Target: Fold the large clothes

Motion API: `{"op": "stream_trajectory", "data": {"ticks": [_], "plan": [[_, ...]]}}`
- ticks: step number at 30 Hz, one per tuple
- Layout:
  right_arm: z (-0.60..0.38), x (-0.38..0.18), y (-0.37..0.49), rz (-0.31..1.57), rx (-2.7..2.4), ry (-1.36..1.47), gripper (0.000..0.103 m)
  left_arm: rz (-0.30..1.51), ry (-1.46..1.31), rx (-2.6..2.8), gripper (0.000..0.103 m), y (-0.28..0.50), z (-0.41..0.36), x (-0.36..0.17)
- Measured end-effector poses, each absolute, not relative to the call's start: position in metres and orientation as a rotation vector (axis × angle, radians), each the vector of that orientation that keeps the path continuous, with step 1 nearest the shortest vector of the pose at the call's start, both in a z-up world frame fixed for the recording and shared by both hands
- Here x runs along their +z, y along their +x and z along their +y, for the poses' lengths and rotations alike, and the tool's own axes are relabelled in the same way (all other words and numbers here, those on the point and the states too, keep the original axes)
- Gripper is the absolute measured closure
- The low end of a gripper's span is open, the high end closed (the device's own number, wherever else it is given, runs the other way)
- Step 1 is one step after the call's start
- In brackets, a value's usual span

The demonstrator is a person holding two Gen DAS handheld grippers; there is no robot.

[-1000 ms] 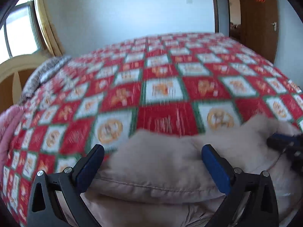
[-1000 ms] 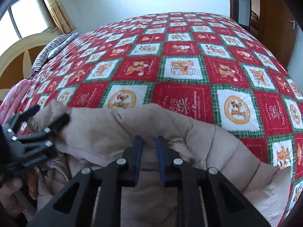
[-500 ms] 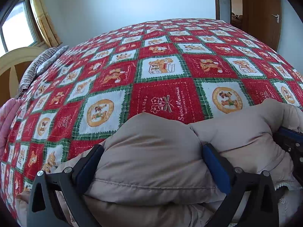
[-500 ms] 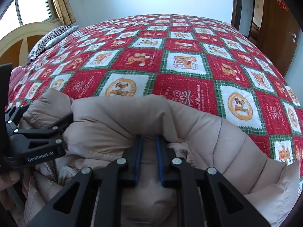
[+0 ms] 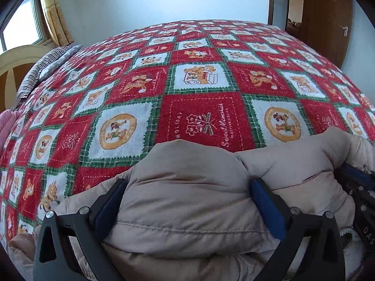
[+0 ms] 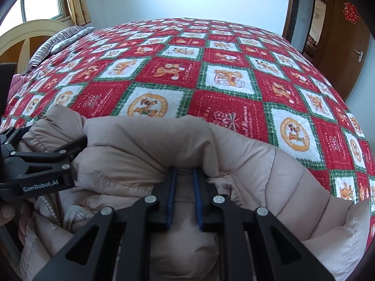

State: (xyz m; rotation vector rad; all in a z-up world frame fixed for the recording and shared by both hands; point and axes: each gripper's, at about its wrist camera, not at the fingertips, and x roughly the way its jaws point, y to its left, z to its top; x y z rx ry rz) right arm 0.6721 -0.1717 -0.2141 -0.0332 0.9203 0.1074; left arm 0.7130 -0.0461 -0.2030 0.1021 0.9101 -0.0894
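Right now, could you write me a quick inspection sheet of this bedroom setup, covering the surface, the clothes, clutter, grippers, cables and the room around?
Surface: bed under a red, white and green patchwork blanket, mostly bare.
Job's things: one beige padded coat bunched at the near edge of the bed.
Clutter: striped pillow by the headboard; a pink cloth at the left edge.
Grippers: left gripper stands wide around a thick puff of coat; right gripper is pinched narrow on a fold of it.
Cables: nothing seen.
Surroundings: pale wall, window with yellow curtain, wooden door with a red ornament, open doorway beside it.
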Motion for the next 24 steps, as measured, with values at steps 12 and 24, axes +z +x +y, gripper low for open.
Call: {"op": "stream_trajectory", "data": {"ticks": [12,24], "plan": [[-0.18,-0.215,0.668,0.885,0.133,0.041,0.087,0.695,-0.025,-0.223,0.001,0.671,-0.05,-0.134],[-0.182,-0.215,0.665,0.878,0.131,0.052,0.087,0.92,0.006,-0.229,0.001,0.701,-0.071,-0.193]]}}
